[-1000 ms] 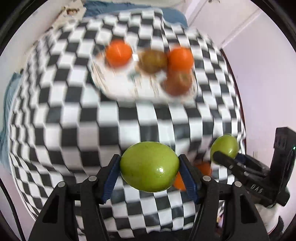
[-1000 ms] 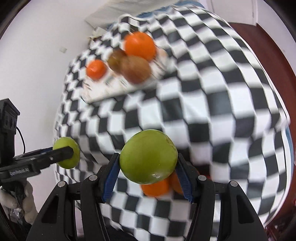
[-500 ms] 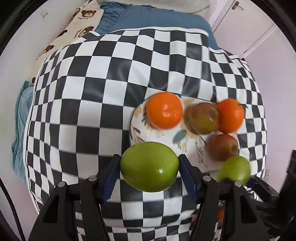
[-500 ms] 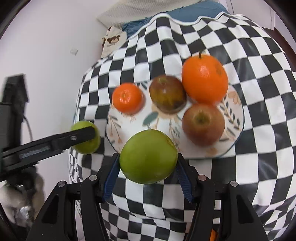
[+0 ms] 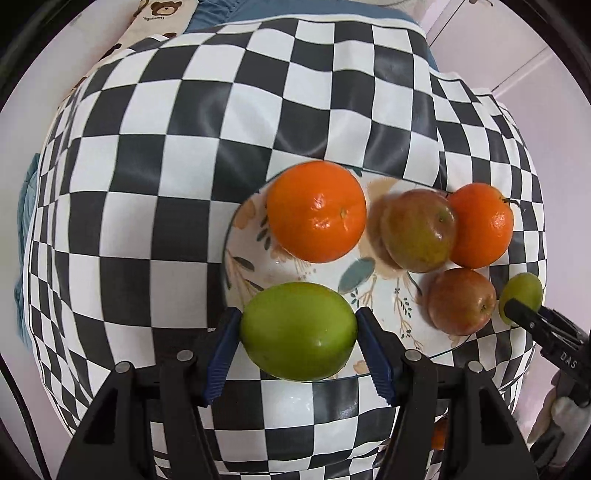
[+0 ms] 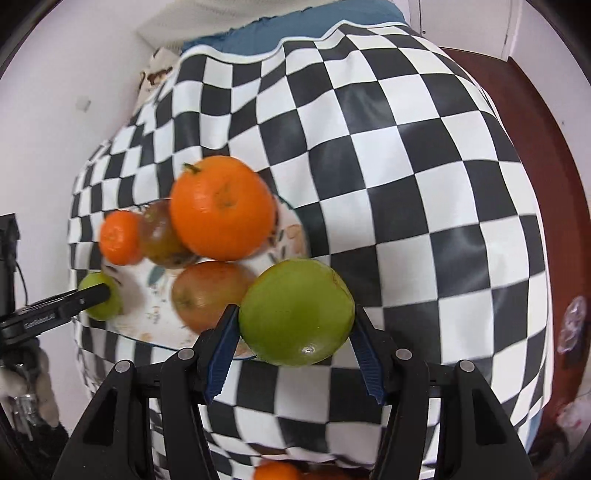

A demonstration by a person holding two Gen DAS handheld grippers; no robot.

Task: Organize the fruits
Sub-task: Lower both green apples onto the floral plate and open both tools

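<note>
Fruit was already gathering on the floral plate (image 5: 236, 254) near the middle of the left wrist view: we counted four pieces there, a large orange (image 5: 317, 211), a smaller orange (image 5: 480, 225) at right, a red-green apple (image 5: 419, 229) between them, and a second reddish apple (image 5: 461, 301) below it. Two green fruits were not yet set down, by our reading. Our left gripper (image 5: 298, 345) held one green fruit (image 5: 298, 330) clamped between its blue pads (image 5: 221, 350), low in the frame over the plate's near rim; our right gripper (image 6: 293, 341) held the other green fruit (image 6: 295, 312) the same way at lower centre of its view, just right of the plate's edge. We judged the task well along, with these two to place, and at least one more orange fruit (image 6: 277, 472) glimpsed at the bottom edge of the right wrist view, below the cloth. We worked over a black-and-white checkered cloth (image 5: 147, 166), glossy and draped over a rounded surface. Blue fabric (image 6: 295, 26) and a bear-print textile (image 5: 162, 14) lay at the upper edge, pale walls around, and a dark red-brown floor (image 6: 535, 129) ran down the right side.
</note>
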